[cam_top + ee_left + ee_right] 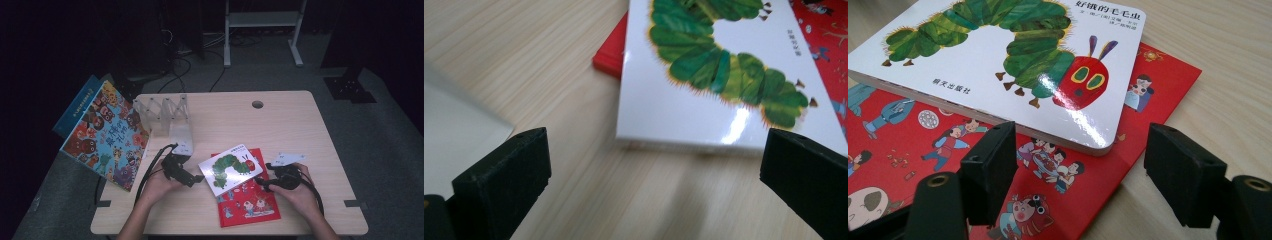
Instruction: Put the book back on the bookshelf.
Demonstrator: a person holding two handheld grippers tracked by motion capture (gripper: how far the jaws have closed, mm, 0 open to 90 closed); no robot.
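Caterpillar book (pixel 230 168) lay mid-frame atop red book (pixel 246 195), between my grippers, long axis slanting toward upper right. Left gripper (pixel 197 178) and right gripper (pixel 263 182) both gaped empty; left seemed slightly nearer its edge.

Left gripper (pixel 199 178) at seven o'clock, right gripper (pixel 261 183) at five; both jaws apart, gripping nothing.

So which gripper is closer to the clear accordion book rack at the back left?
Left. The left gripper sits just below the rack; the right gripper is farther off, past the caterpillar book.
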